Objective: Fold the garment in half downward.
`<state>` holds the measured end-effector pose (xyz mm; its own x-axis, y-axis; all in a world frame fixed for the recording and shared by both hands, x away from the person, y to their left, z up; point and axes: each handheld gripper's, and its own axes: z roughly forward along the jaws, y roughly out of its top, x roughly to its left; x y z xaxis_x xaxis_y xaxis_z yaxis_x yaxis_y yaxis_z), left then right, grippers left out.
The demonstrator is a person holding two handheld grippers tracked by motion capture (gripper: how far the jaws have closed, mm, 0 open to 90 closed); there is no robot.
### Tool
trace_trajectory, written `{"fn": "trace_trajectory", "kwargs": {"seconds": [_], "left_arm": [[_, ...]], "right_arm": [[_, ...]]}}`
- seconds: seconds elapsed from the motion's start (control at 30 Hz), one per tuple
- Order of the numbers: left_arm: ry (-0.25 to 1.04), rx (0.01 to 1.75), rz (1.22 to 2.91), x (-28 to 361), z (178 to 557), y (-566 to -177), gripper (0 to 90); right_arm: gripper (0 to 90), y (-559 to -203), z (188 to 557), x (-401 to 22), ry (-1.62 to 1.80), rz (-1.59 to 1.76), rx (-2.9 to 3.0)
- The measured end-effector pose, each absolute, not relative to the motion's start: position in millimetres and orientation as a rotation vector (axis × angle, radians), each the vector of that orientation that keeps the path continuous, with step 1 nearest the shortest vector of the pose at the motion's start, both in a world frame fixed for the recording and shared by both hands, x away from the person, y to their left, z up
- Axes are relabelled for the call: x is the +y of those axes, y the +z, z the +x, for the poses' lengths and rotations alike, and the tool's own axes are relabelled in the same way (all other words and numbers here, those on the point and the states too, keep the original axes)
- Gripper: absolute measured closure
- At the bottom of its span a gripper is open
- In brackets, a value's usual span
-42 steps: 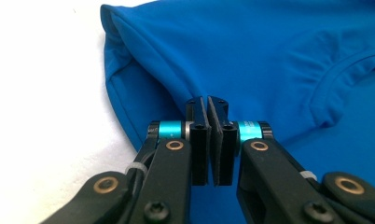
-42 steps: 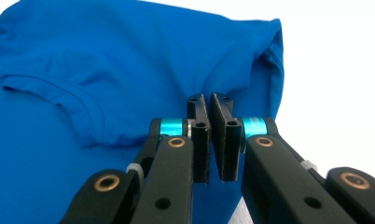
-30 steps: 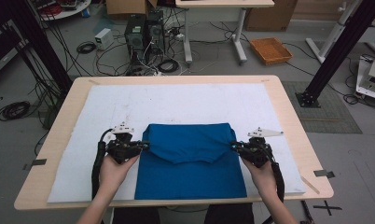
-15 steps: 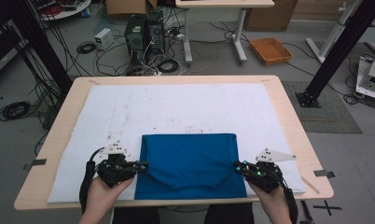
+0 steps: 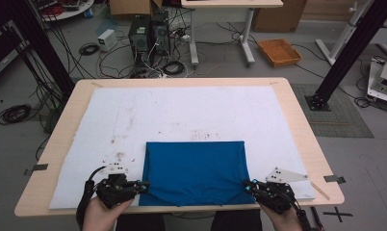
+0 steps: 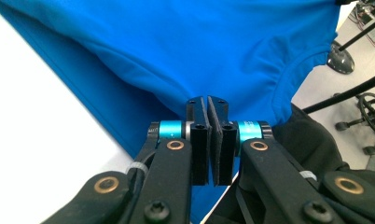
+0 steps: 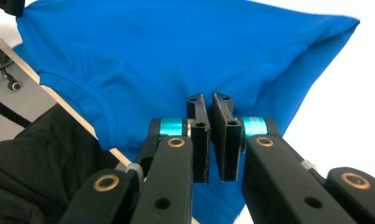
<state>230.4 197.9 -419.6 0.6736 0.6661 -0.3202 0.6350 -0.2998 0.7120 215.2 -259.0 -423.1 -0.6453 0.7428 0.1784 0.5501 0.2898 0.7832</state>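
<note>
- The blue shirt (image 5: 194,171) lies folded on the white cloth cover (image 5: 182,115) of the wooden table (image 5: 302,139), at the near side, close to the person. Its near edge reaches the table edge, and the collar opening shows there.
- The left gripper (image 5: 142,185) is at the near left corner of the shirt. In the left gripper view its jaws stand together with only a thin slit between the pads, and blue fabric passes behind them (image 6: 209,109). I judge that they pinch a thin layer of the shirt, but the pinched edge itself is hidden behind the jaws, so this is not fully sure.
- The right gripper (image 5: 248,186) is at the near right corner in the same manner. In the right gripper view its jaws are also nearly together on the fabric (image 7: 209,107).
- How it handles: the shirt is light, soft and without any stiffness. It makes gentle wrinkles near the collar and will hang down wherever it is not supported. It seems a smooth knitted material, so a thin layer could slip out of the pads if the pull is sudden.
- Where to hold: the best places are the two outer corners of the fold, taking all layers together, and both sides at equal height. A hold near the collar rib is less good, because it stretches and the fold opens.
- Nothing here is fragile; the main risk is only that the layers shift and the fold becomes uneven.
</note>
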Motion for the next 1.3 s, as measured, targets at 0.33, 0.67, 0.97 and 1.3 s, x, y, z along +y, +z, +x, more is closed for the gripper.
{"fn": "trace_trajectory", "kwargs": {"seconds": [0.33,0.67,0.97,1.3], "left_arm": [[0.191,1.036,2.096,190.3,230.5,-424.1,58.9],[0.416,1.108,1.954,200.8,287.3,-410.8,47.1],[0.451,1.264,1.886,199.8,353.2,-431.9,46.5],[0.41,1.278,1.938,193.6,366.1,-445.7,60.2]], "right_arm": [[72.4,-431.3,219.5,-260.5,1.228,1.224,2.329],[57.9,-413.2,283.7,-267.8,1.221,1.304,2.172],[53.9,-430.9,359.6,-260.3,1.148,1.459,2.114],[64.1,-446.4,375.1,-253.0,1.084,1.501,2.159]]}}
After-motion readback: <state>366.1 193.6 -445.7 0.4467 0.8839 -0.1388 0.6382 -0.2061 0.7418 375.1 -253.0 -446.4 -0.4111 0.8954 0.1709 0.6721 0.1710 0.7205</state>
